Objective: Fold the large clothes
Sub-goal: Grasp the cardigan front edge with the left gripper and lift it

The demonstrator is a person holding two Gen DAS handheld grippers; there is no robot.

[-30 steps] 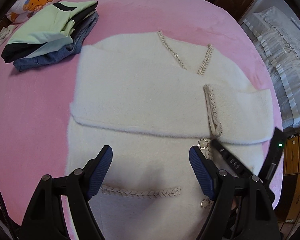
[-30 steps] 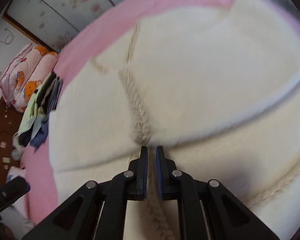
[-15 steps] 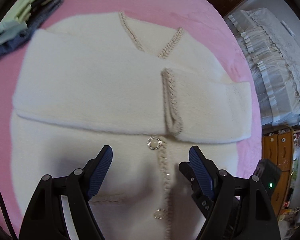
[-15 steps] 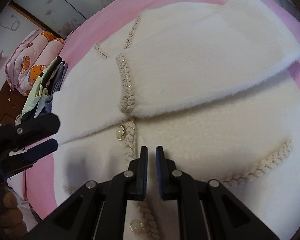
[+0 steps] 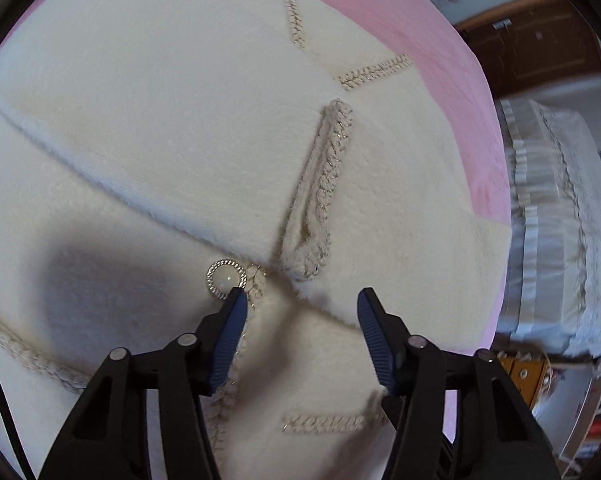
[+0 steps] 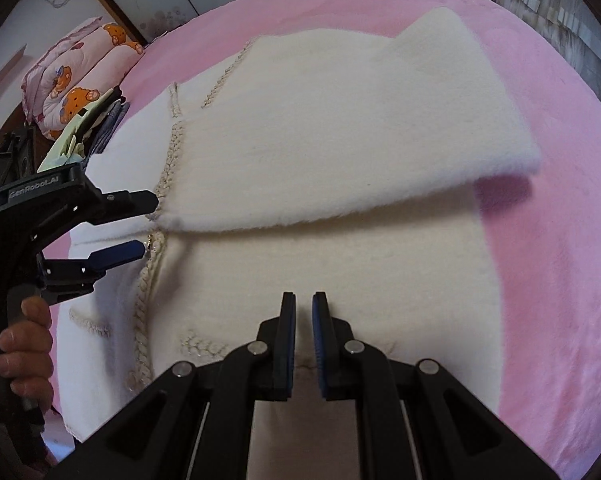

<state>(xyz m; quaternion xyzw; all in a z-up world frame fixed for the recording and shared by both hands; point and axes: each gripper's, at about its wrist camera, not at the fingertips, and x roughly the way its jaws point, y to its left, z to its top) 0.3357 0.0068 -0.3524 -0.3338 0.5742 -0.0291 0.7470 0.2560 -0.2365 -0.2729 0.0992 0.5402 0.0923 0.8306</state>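
You have a cream cardigan (image 6: 340, 152) with beige braided trim (image 5: 324, 188) on a pink bed (image 6: 560, 260); far left, a pink quilt (image 6: 68, 84) printed with orange bears.

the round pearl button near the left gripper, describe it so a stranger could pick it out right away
A cream cardigan lies on the pink blanket. Follow its braided front edging up to where the folded sleeves meet. The pearl button sits there beside the left gripper, the one round, glossy piece with a beaded metal rim.
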